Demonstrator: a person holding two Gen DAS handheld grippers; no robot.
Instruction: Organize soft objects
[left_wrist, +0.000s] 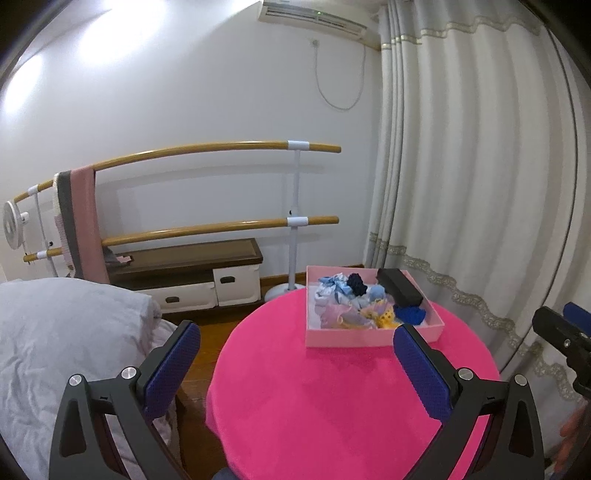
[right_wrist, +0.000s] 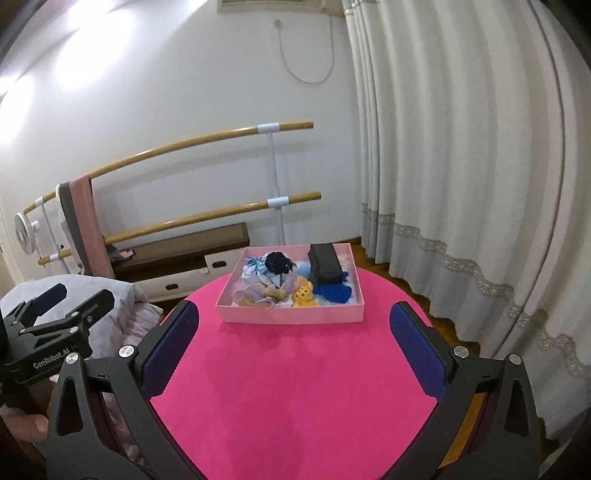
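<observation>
The pink box (right_wrist: 291, 314) of soft scrunchies (right_wrist: 258, 293) sat at the table's (right_wrist: 295, 387) far side, straight ahead of the right tool (right_wrist: 293, 345). The left tool (left_wrist: 297, 363) was further left. Both were spread, empty.

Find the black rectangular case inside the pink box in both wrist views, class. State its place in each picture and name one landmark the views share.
Left wrist view: the black case lies along the right wall of the pink box, at the far right corner.
Right wrist view: the black case sits right of centre in the pink box, towards the back.
Shared landmark: the white post of the wooden double rail behind the table.
</observation>
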